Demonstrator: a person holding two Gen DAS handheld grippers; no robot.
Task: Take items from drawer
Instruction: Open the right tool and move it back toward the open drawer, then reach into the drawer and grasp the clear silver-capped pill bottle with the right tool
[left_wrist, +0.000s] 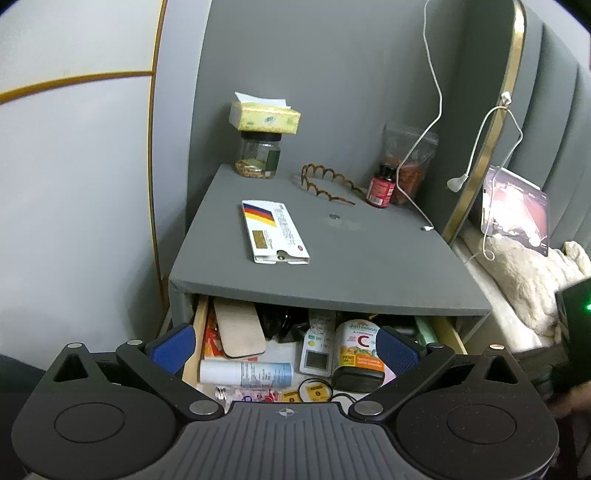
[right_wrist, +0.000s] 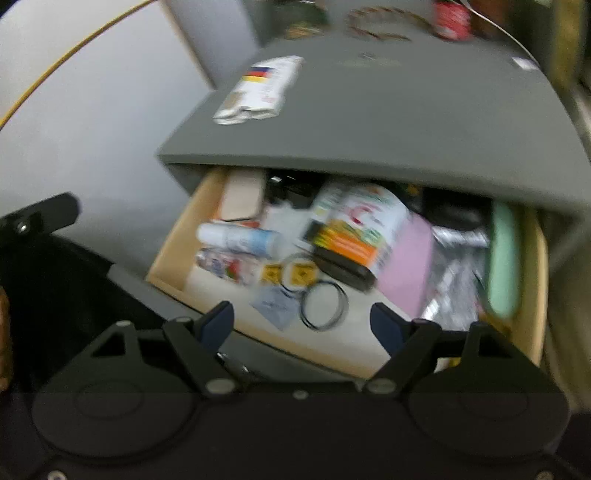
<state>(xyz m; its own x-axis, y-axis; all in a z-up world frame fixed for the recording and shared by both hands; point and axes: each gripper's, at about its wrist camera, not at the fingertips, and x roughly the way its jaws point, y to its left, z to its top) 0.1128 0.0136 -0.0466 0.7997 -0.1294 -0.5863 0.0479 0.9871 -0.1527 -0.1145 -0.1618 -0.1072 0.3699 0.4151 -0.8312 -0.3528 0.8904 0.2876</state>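
Note:
The wooden drawer (right_wrist: 173, 254) of a grey nightstand (left_wrist: 369, 266) stands open and is full. In it lie a white vitamin C bottle (left_wrist: 360, 347) with a black cap, a white spray bottle (left_wrist: 245, 373), a tan case (left_wrist: 240, 328), a small white meter (left_wrist: 314, 354), black hair ties (right_wrist: 325, 304), a pink paper (right_wrist: 410, 269) and a mint case (right_wrist: 504, 258). My left gripper (left_wrist: 284, 350) is open and empty above the drawer's front. My right gripper (right_wrist: 303, 325) is open and empty over the drawer's front edge; its view is blurred.
On the nightstand top lie a white card packet (left_wrist: 273, 232), a jar (left_wrist: 258, 155) with a tissue box (left_wrist: 264, 116) on it, a brown headband (left_wrist: 328, 182), a red pill bottle (left_wrist: 380, 186) and a white cable (left_wrist: 432, 110). A bed with a fluffy blanket (left_wrist: 524, 269) is at right.

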